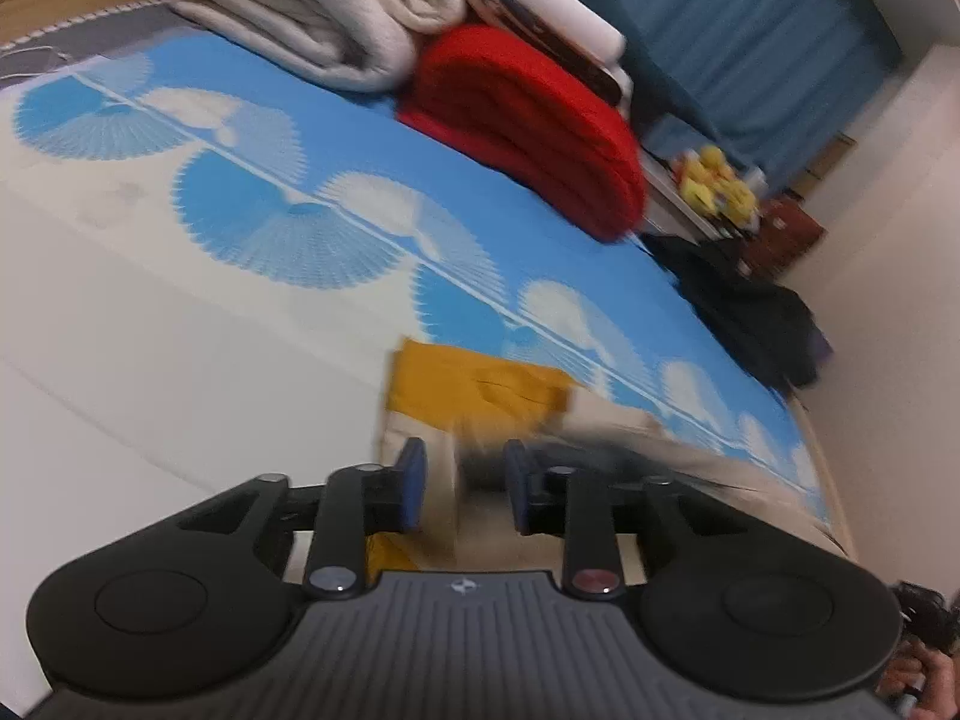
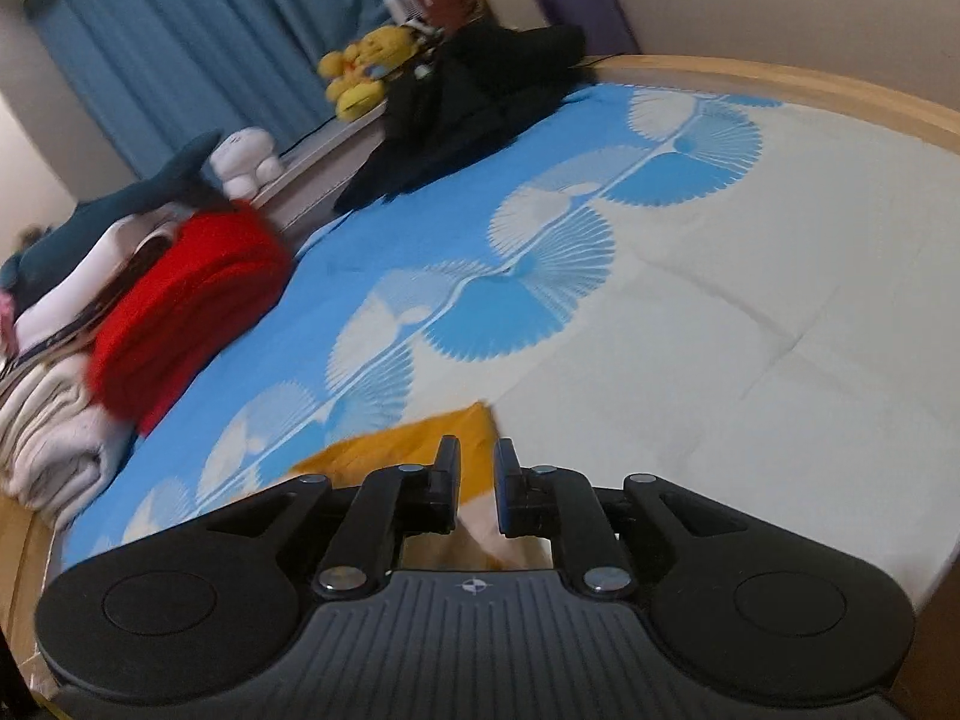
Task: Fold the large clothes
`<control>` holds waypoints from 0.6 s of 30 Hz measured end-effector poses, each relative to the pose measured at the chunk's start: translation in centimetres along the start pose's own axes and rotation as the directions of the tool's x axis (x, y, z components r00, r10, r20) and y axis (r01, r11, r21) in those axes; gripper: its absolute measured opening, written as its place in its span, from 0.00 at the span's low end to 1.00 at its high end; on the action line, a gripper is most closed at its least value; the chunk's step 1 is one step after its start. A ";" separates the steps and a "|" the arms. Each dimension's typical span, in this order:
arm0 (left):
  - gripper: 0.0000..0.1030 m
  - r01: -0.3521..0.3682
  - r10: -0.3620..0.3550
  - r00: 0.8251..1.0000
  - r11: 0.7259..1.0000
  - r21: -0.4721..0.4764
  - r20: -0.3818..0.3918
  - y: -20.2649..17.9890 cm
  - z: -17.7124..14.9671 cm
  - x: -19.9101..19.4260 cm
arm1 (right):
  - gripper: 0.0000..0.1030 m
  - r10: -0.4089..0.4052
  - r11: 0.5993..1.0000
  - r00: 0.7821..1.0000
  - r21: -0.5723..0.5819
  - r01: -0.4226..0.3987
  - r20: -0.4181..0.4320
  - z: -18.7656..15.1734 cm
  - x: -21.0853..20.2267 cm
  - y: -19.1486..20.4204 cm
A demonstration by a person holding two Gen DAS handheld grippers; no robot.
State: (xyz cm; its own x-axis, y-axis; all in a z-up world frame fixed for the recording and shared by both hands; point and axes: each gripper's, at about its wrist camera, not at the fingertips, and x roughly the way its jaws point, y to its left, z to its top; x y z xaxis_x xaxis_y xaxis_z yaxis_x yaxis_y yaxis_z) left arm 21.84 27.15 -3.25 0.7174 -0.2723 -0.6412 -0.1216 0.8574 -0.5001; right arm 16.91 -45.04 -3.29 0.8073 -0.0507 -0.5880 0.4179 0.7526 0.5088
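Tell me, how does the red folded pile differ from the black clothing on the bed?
The red pile is bright and neatly folded in stacked layers; the black clothing is dark and lies crumpled, unfolded. The red pile sits beside the cream blankets; the black clothing lies nearer the yellow toy. Both rest on the bed.

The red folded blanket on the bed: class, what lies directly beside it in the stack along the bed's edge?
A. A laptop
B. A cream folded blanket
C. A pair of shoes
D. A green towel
B: the red folded blanket sits against a cream folded blanket in both wrist views.
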 end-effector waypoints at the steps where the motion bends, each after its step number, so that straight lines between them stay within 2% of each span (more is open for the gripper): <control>1: 0.35 -0.047 0.046 0.998 0.999 -0.015 -0.050 0.5 -0.2 0.6 | 0.13 0.002 1.000 1.000 0.001 -0.002 -0.008 -0.6 0.3 -0.7; 3: 0.36 -0.076 0.075 0.996 0.997 -0.007 -0.057 0.8 -0.1 0.9 | 0.13 -0.001 1.000 0.997 -0.018 0.000 -0.077 -1.2 1.2 -1.2; 5: 0.40 -0.090 0.092 0.994 0.995 0.030 -0.058 0.8 0.1 1.4 | 0.13 0.018 0.991 0.998 -0.127 -0.026 -0.064 -1.4 1.4 -0.3; 8: 0.40 -0.111 0.118 0.989 0.990 0.090 -0.086 0.4 -0.1 3.0 | 0.14 0.030 0.963 0.997 -0.265 -0.047 -0.066 -2.1 1.8 1.3; 10: 0.40 -0.111 0.124 0.986 0.987 0.115 -0.109 0.1 -0.7 4.0 | 0.19 0.054 0.953 0.992 -0.289 -0.086 -0.116 -2.9 2.7 1.6; 11: 0.40 -0.109 0.124 0.985 0.986 0.125 -0.118 0.0 -1.1 4.3 | 0.26 0.049 0.949 0.989 -0.302 -0.089 -0.137 -3.3 3.2 1.8; 13: 0.43 -0.108 0.127 0.983 0.984 0.144 -0.132 -0.2 -1.6 5.3 | 0.32 0.020 0.940 0.984 -0.331 -0.079 -0.177 -4.0 4.3 2.1; 18: 0.50 -0.124 0.145 0.978 0.983 0.139 -0.153 -1.0 -1.6 7.7 | 0.36 -0.016 0.945 0.973 -0.322 -0.061 -0.230 -4.6 6.8 2.5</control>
State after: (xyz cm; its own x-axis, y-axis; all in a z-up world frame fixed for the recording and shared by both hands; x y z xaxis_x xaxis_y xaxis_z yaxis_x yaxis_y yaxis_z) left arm 26.42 23.49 -8.63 0.5789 -0.2088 -0.7882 -0.1130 0.9368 -0.3311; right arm 21.49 -40.48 -8.90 0.6831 0.0901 -0.7247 0.2113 0.9255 0.3142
